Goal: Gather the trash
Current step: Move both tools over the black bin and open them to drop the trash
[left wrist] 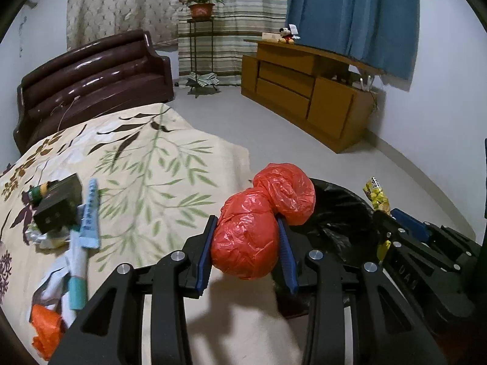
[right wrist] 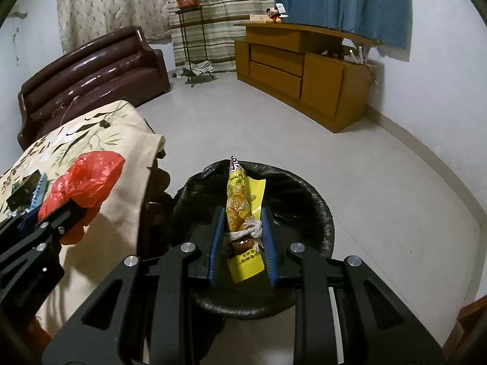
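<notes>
On the far left, the cloth-covered table (left wrist: pixel 158 164) holds the trash not yet collected: a dark small box (left wrist: pixel 57 206), a pale blue tube (left wrist: pixel 89 213), a teal-tipped white stick (left wrist: pixel 76 270), crumpled paper under them, and an orange scrap (left wrist: pixel 45 328) near the front edge

The left gripper (left wrist: pixel 248 243) has its blue pads pressed narrowly into the sides of a crumpled red plastic bag (left wrist: pixel 258 228), which bulges out ahead of the fingertips. It hangs over the table's right edge, just short of the bin (left wrist: pixel 341 210). Since the bag is light and springy, the grip should stay firm until the whole bundle is over the black liner; letting go too soon would likely drop it on the cloth or the floor

Next comes the bin itself, standing on the floor just beside the table, its black liner (right wrist: pixel 304 200) folded over the rim

The right gripper (right wrist: pixel 243 234) is closed almost fully on a yellow snack wrapper (right wrist: pixel 243 213), with a bit of white knotted cord (right wrist: pixel 255 226) and a small brown piece caught between the pads too. It sits directly above the bin's mouth, so its release looks ready: lower slightly, then spread the jaws wide enough that the cord does not snag on a pad. The two grippers are close together, so releasing the right first and clearing it away should leave room for the left to come over
</notes>
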The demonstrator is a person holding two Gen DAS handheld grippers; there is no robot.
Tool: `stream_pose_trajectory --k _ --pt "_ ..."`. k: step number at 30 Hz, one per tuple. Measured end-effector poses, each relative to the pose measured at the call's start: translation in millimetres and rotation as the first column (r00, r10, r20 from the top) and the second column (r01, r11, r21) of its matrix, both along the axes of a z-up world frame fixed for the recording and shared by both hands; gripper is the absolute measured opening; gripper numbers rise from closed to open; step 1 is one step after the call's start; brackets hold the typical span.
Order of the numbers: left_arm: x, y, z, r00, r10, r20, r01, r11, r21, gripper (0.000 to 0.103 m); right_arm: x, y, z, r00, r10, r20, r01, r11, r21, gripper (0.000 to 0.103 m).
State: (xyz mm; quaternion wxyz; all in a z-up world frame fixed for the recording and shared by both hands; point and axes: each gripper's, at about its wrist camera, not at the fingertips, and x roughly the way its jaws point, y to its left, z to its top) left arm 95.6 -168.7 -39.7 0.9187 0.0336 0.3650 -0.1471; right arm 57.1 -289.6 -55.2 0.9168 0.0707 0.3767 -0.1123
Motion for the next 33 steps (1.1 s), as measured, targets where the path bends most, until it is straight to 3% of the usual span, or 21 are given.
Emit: stream_pose_trajectory --k 13,19,31,33 --pt "19 -33 -9 1.0 -0.015 -0.017 0.015 0.999 0.041 0.038 14 -21 -15 1.0 -0.023 -0.013 0.023 0.999 0.026 0.024" --pt "19 -37 -8 0.999 -0.02 -0.029 0.021 0.999 0.042 0.05 16 -24 -17 1.0 -0.027 -0.012 0.027 0.999 0.034 0.025" --pt "15 -27 -2 1.0 -0.007 -0.025 0.008 1.0 0.016 0.063 4 -25 -9 0.998 -0.059 0.01 0.059 0.998 0.034 0.049" --pt "11 -21 3 1.0 -0.004 -0.019 0.005 1.0 0.009 0.066 -1 -23 -6 0.997 -0.069 0.027 0.068 0.997 0.035 0.061"
